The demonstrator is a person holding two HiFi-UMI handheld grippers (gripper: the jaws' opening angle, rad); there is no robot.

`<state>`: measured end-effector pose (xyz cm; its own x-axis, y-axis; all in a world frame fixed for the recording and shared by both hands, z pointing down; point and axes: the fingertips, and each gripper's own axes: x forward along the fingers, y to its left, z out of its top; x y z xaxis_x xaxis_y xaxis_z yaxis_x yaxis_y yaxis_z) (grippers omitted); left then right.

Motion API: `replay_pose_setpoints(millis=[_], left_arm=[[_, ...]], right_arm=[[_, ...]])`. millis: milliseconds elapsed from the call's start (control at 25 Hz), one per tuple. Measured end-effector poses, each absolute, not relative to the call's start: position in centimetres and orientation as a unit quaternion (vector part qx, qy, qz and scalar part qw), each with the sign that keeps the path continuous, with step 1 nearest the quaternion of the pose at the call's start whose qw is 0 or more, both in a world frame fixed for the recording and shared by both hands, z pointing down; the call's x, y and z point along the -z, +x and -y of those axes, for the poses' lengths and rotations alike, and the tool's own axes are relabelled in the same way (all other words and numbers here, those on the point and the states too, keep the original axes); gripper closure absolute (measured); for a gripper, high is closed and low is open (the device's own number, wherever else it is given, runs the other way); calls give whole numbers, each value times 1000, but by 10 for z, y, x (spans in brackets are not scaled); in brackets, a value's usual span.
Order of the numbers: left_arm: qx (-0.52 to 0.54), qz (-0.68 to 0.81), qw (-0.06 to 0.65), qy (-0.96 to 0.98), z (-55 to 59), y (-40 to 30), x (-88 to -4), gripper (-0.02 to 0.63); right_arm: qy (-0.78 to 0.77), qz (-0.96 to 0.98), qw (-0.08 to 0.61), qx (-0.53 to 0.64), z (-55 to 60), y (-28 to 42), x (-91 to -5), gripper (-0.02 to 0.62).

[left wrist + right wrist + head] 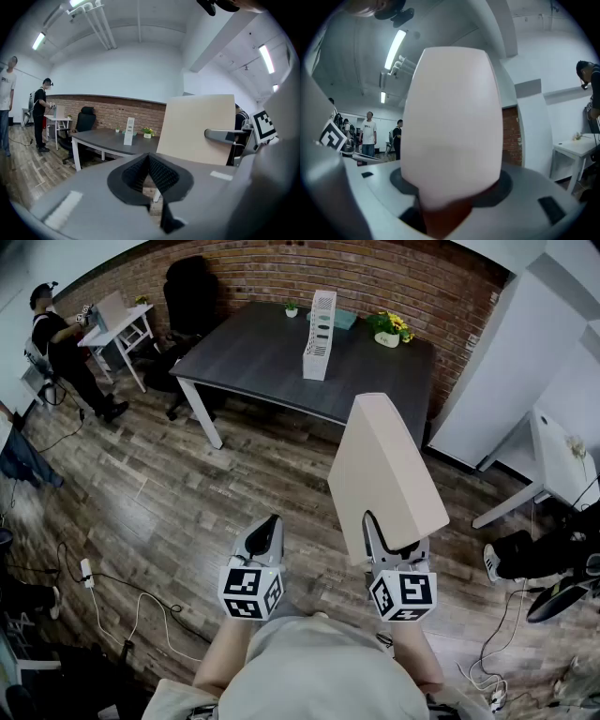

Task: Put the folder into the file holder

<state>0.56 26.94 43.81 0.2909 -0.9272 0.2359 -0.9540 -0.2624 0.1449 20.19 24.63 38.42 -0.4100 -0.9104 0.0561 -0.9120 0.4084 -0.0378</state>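
Folder standing upright in your right gripper, its jaws clamping the lower edge, your left gripper hovering beside it, pinched closed and empty, file holder standing well ahead on the dark table

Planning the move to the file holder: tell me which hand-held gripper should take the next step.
Right. The right hand-held gripper is clamped on the folder, with the file holder ahead on the table. The left hand-held gripper is shut and empty.
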Motion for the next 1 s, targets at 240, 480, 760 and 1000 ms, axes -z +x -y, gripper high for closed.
replay_pose_setpoints(millis=[240, 480, 760, 1000], left_arm=[[-38, 606, 128, 784, -294, 9, -433, 594], [-32, 604, 127, 786, -314, 24, -433, 594], [-29, 592, 128, 795, -322, 38, -430, 571], [-30, 589, 120, 798, -328, 42, -426, 421]], right_arm=[[527, 849, 13, -16, -275, 202, -378, 318], [522, 852, 1, -32, -291, 211, -378, 318], [511, 859, -5, -29, -297, 219, -370, 316], [513, 858, -6, -25, -300, 222, -370, 314]])
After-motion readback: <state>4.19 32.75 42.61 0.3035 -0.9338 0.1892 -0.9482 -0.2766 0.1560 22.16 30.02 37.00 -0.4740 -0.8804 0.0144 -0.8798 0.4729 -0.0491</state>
